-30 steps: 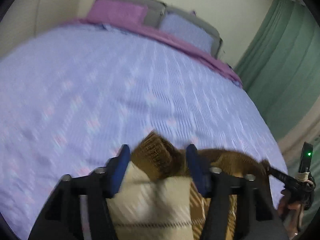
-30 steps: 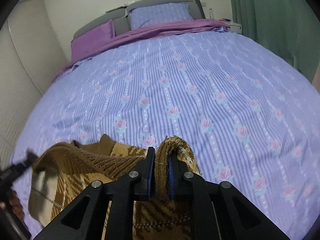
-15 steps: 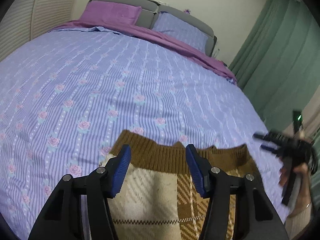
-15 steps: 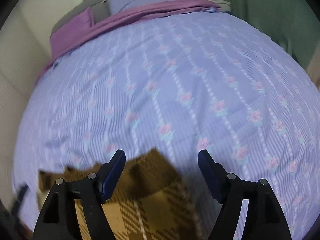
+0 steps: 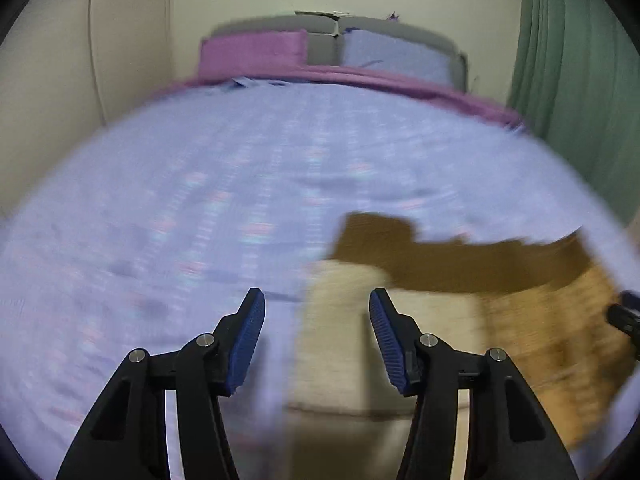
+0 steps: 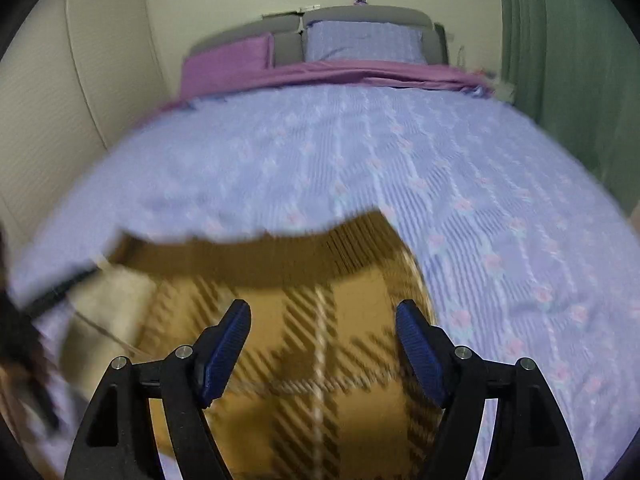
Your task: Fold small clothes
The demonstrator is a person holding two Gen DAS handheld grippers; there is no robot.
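A small brown and cream plaid knitted garment (image 6: 304,312) lies flat on the lilac flowered bedspread (image 6: 460,184), its dark brown ribbed hem toward the headboard. In the left wrist view the garment (image 5: 440,288) is blurred and lies to the right. My left gripper (image 5: 316,312) is open and empty, above the garment's cream left edge. My right gripper (image 6: 323,324) is open and empty, above the plaid middle. The right gripper's tip (image 5: 624,316) shows at the right edge of the left wrist view.
A grey headboard (image 6: 360,14) with a purple pillow (image 6: 228,60) and a lilac pillow (image 6: 364,46) is at the far end. A green curtain (image 6: 568,60) hangs at the right, a cream wall (image 6: 72,80) at the left.
Both grippers held the garment's hem a second ago, then opened and let it drop flat. Both have since drawn back, the left one shifting to the left.
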